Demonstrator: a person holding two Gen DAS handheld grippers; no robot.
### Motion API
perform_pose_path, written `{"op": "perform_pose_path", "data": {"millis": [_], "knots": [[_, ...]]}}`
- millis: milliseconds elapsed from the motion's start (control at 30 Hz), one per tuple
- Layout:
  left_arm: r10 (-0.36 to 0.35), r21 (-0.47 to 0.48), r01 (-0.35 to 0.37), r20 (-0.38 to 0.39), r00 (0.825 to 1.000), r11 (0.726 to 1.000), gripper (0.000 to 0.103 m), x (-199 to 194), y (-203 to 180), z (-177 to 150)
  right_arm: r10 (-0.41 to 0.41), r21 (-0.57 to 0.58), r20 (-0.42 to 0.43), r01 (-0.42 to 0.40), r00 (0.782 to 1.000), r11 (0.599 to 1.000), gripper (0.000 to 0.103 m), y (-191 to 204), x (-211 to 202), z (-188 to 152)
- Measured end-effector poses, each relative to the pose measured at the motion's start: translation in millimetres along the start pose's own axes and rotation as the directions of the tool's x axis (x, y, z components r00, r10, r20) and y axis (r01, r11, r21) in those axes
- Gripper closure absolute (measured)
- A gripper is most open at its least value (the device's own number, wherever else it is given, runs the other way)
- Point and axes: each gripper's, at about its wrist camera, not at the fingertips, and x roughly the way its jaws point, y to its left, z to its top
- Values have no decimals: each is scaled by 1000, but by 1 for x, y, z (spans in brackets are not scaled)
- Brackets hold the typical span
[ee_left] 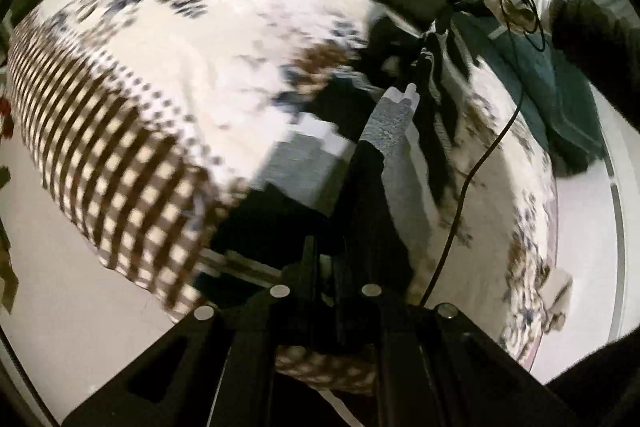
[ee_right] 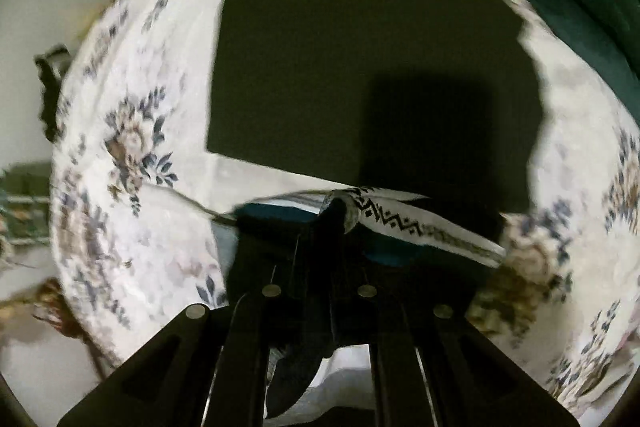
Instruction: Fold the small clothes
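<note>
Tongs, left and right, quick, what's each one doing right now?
Left tongs: closed on the grey and dark garment.
Right tongs: closed on the zigzag-patterned cloth.

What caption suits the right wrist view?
Shut hand-held gripper pinching a zigzag-patterned garment above a floral cloth.

Both fisheye views were dim and smeared by motion blur. The bedspread [ee_left: 168,39] bulged toward the black rims. A hard dark shadow [ee_right: 432,131] fell below the right camera.

Floral bedspread [ee_left: 208,39] lies open leftward; teal garment [ee_left: 560,95] crowds the right.
</note>
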Motion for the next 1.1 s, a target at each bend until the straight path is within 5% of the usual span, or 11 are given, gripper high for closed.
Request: {"op": "perform_pose_path", "data": {"millis": [267,367,500,667,833,900,1000,1100], "knots": [[-77,-145,61,-104,992,987,97,58,78,4,-189,-47,-63,186,980,981,95,90,95,14],[-84,-195,49,-176,981,980,93,79,101,3,-114,30,-121,119,986,992,85,82,113,15],[-101,-249,53,-186,977,967,49,70,126,8,109,82,-111,-100,988,992,48,64,92,-10],[-170,-238,120,-200,965,964,46,59,140,27,297,95,-127,-286,946,953,40,17,46,-122],[-172,-120,144,-273,946,982,43,84,112,48,256,137,-244,-228,935,964,38,-34,56,-294],[-144,-69,129,-310,940,989,43,97,102,48,269,206,-338,-208,902,956,38,-51,77,-360],[-71,25,83,-323,944,996,46,106,86,43,363,334,-445,-224,819,916,38,-63,108,-462],[-17,76,44,-335,942,996,84,109,81,32,442,421,-469,-246,764,873,38,-62,130,-532]]}}
